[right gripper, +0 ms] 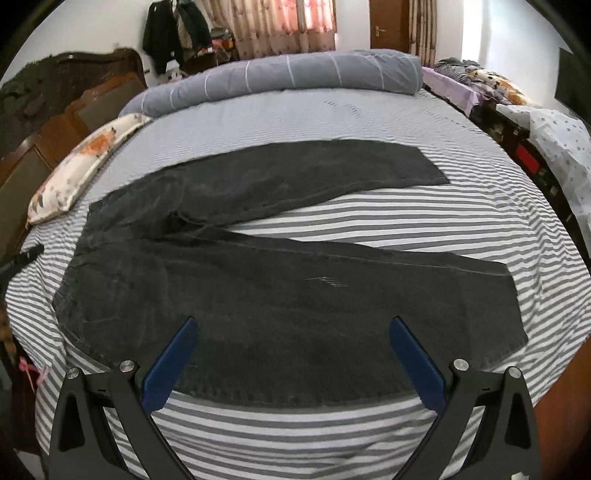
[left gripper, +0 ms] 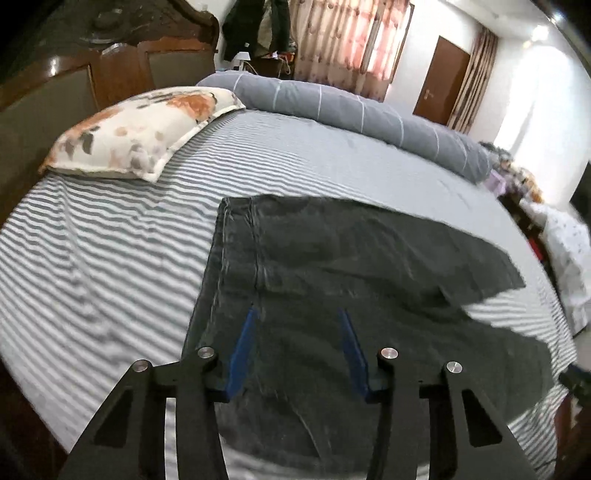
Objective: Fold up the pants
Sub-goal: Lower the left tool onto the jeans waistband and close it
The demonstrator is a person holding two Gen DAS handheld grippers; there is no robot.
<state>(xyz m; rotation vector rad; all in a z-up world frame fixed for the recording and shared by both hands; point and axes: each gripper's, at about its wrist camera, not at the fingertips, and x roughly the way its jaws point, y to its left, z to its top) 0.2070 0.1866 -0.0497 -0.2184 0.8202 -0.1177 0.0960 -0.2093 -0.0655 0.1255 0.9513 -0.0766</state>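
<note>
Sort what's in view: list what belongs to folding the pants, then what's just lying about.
For the job: pants, left gripper, right gripper.
Lying about: floral pillow, rolled grey duvet, hanging dark clothes, striped sheet underneath.

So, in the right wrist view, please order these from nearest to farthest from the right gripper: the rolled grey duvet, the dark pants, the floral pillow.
1. The dark pants, spread flat just ahead of the right gripper.
2. The floral pillow, at the left, by the headboard.
3. The rolled grey duvet, along the far edge of the bed.
</note>
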